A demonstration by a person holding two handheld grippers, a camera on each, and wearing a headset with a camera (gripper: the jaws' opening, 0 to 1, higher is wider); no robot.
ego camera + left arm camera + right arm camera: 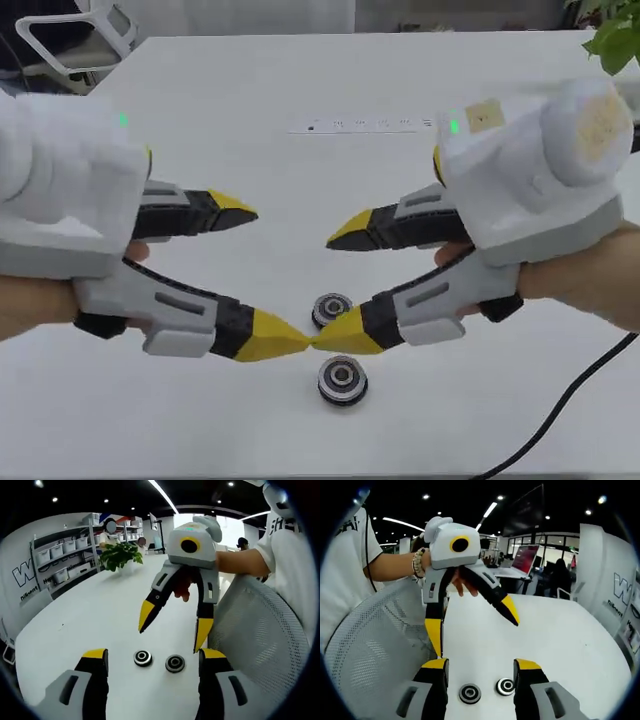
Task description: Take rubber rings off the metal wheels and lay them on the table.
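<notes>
Left gripper (270,280) at 9 o'clock and right gripper (330,290) at 3 o'clock face each other, both spread wide and holding nothing.
At 6 o'clock the near wheel (343,380) lies on the white counter (250,90). The far wheel (331,309) sits just beyond it, and both wear dark rubber rings (323,382).

I see two small round metal wheels lying flat, close together, on the white table (240,90): far wheel (333,307), near wheel (342,378), each wearing its black rubber ring (343,399).
</notes>
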